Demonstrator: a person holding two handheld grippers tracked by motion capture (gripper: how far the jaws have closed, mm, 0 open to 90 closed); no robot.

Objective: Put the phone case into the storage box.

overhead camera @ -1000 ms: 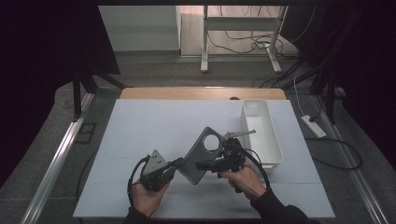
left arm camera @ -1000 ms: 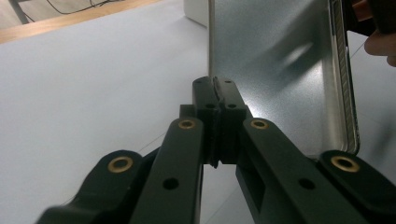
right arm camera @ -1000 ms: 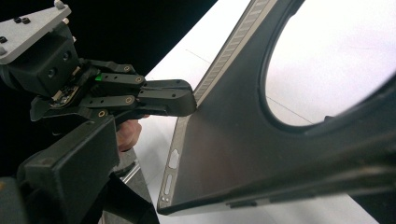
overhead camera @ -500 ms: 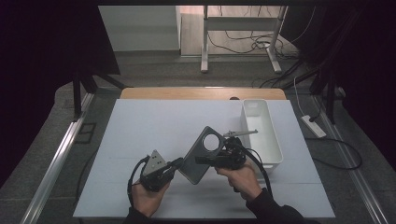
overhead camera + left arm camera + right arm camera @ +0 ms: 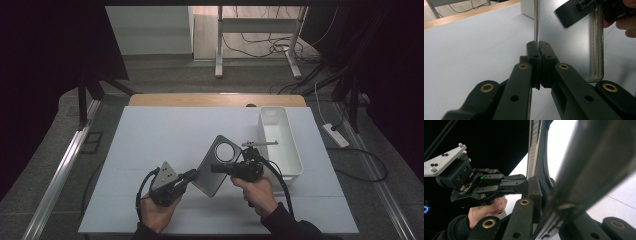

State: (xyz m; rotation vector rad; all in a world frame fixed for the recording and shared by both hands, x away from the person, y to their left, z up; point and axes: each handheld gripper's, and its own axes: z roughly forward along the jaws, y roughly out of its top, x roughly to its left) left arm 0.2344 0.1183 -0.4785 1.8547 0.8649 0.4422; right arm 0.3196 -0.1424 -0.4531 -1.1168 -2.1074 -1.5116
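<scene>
Both grippers, left (image 5: 192, 175) and right (image 5: 216, 168), clamp fingers on a tilted grey plate (image 5: 216, 165) above the tabletop (image 5: 150, 135).

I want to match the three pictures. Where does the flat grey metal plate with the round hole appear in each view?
High view: the flat grey metal plate with the round hole is at centre, tilted, between both hand-held grippers.
Left gripper view: upper right, its edge clamped between the jaws.
Right gripper view: seen edge-on as a thin vertical strip at top centre.
Shared landmark: the white table surface.
</scene>
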